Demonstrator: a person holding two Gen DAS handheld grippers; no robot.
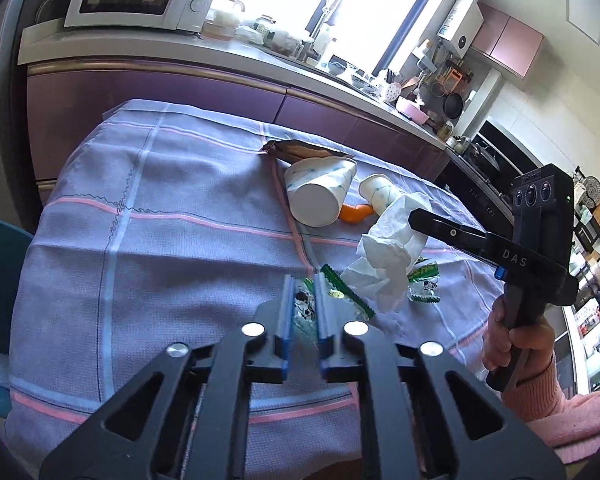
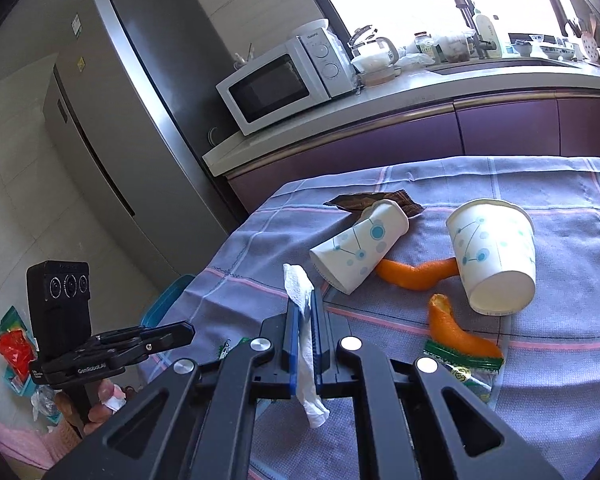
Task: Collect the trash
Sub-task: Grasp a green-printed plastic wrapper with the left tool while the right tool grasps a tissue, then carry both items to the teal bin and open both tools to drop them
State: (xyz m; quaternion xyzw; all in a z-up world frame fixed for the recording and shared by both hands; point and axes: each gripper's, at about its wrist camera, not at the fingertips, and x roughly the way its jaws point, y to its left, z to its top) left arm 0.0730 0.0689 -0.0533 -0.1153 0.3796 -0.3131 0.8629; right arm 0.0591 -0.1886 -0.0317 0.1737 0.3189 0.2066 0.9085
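Note:
Trash lies on a table with a purple checked cloth (image 1: 160, 220). My left gripper (image 1: 304, 284) is shut on a clear candy wrapper with green edges (image 1: 302, 304), just above the cloth. My right gripper (image 2: 305, 304) is shut on a crumpled white tissue (image 2: 306, 344), which also shows in the left wrist view (image 1: 388, 252), lifted off the cloth. Two tipped paper cups (image 2: 360, 252) (image 2: 494, 256), orange peel pieces (image 2: 416, 274) (image 2: 456, 332), a brown wrapper (image 2: 376, 202) and another green-edged wrapper (image 2: 464, 364) lie on the cloth.
A purple counter (image 2: 500, 120) with a microwave (image 2: 284, 84) runs behind the table. A steel fridge (image 2: 120, 120) stands at the left. A blue bin (image 2: 160, 304) and red bags (image 2: 14, 352) sit on the floor by the table's left edge.

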